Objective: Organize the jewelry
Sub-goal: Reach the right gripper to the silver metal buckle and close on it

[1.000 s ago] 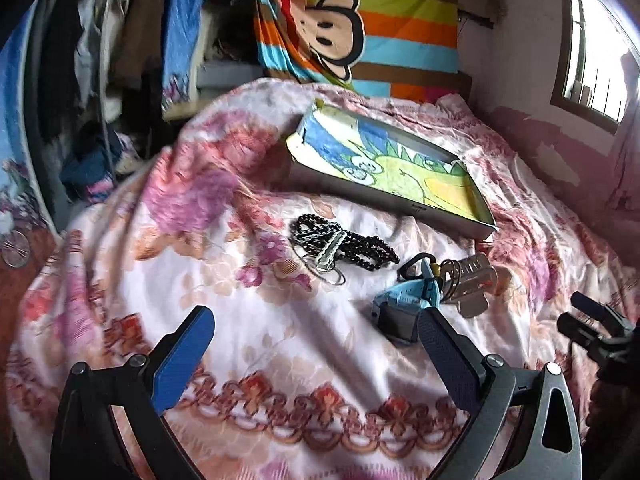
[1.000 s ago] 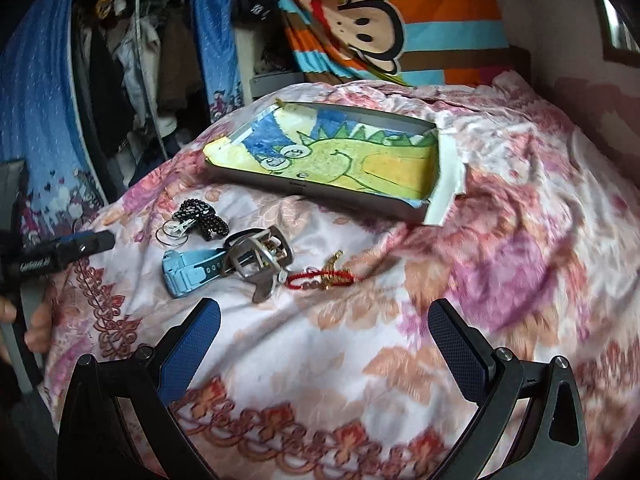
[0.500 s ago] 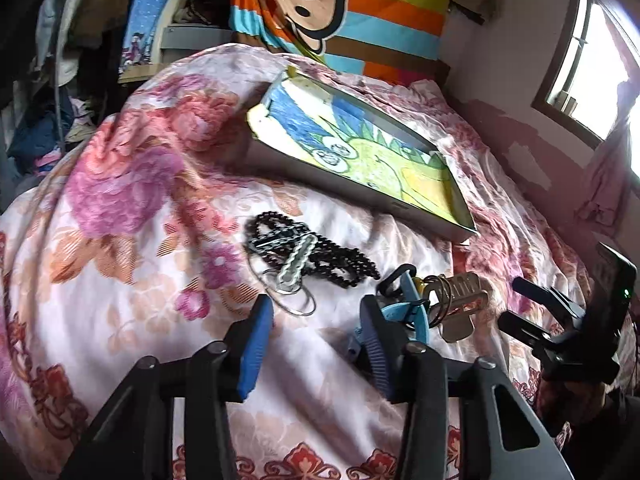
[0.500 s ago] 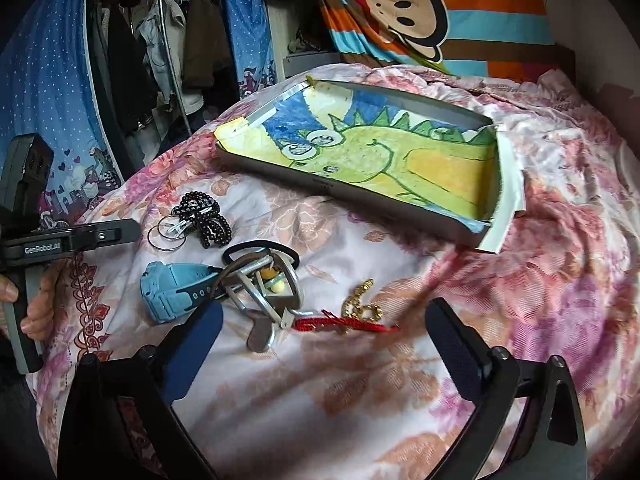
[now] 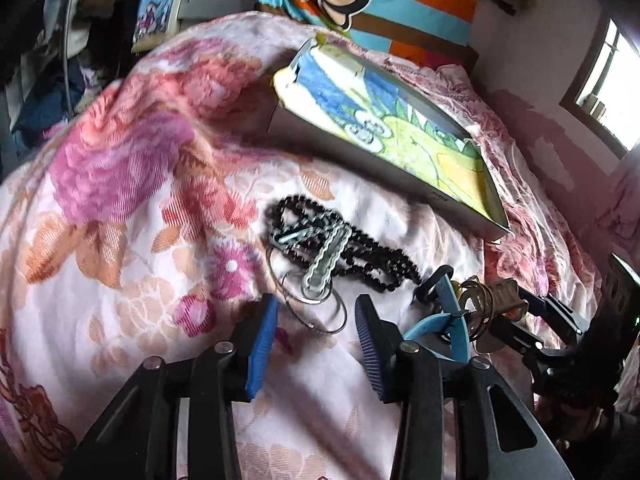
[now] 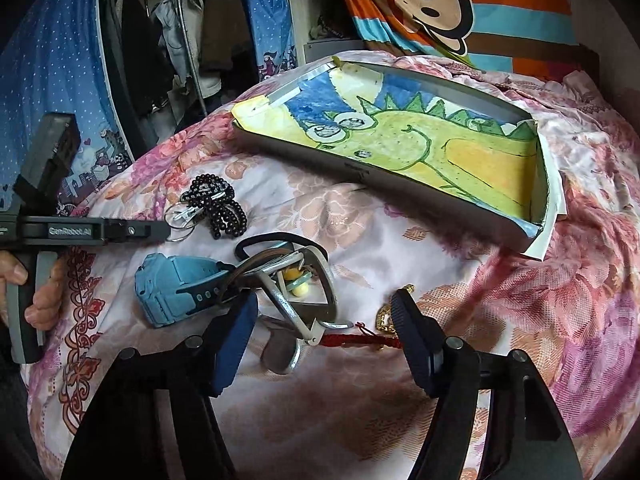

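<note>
Fig. — Two hand-held grippers over jewelry on a flowered bedspread [image 6: 460,248]; landmark = shallow tray [image 6: 360,170] lined w/ a dinosaur drawing, nothing visible in it.

Left gripper [image 5: 316,322]: jaws part-open, narrow gap, holding nothing; tips low over the bedspread, just short of the thin wire rings [image 5: 316,312] tied into the black bead string [image 5: 360,256]. That bundle lies near the tray's long front wall, toward its left end.

Right gripper [image 6: 322,332]: jaws medium-wide, holding nothing; they bracket the lower end of a metal bangle [image 6: 304,292] and the near part of a red cord bracelet [image 6: 360,339] w/ gold charm [image 6: 385,314]. Blue watch [image 6: 172,288] lies just left of the bangle, strap and a dark band [image 6: 272,240] threaded through it. This cluster is in front of the tray, farther from it than the beads.

Risks (judgement):
- Tangle: bangle, watch strap, dark band interlock; closing on the bangle prob. drags the watch along, which may drop on the way to the tray.
- Red cord is thin and flat on soft cloth; pads [image 6: 416,344] could pinch fabric instead, or miss it.
- Wire rings are thin; the left jaws may slip off, or lift rings so beads trail and snag.
- Both clusters sit close together; the grippers could knock each other.
</note>
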`<state>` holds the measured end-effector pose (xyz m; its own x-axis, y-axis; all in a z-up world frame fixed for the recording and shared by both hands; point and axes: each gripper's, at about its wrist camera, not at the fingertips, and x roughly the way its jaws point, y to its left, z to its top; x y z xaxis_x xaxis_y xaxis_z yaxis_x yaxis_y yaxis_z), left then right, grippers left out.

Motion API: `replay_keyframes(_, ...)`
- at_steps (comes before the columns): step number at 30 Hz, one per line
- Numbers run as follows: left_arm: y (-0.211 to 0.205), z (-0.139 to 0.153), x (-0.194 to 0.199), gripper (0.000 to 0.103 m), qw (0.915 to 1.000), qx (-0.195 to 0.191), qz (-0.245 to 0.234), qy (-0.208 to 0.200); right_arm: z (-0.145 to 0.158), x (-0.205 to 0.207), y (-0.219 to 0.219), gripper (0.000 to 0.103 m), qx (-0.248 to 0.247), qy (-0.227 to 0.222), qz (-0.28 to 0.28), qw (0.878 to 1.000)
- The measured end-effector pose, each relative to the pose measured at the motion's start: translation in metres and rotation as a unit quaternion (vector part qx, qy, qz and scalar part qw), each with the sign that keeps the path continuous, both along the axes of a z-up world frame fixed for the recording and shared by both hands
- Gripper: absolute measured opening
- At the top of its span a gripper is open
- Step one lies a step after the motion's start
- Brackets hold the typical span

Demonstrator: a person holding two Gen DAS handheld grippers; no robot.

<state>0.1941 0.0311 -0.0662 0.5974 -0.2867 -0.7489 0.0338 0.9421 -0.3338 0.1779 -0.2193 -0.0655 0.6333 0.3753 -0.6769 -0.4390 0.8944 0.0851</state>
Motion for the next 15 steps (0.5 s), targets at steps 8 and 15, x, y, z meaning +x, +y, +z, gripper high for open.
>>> replay_keyframes(8, 0.011, -0.01, 0.003, 0.01, 0.9989, -0.026, 0.029, 0.027, -0.004, 0.002, 0.002, 0.04, 0.01, 0.006, 0.009, 1.0)
replay_keyframes(15, 0.004, -0.001, -0.007, 0.003, 0.9993, -0.033, 0.018, 0.005, -0.003, 0.0, 0.001, 0.024, 0.021, -0.001, 0.01, 1.0)
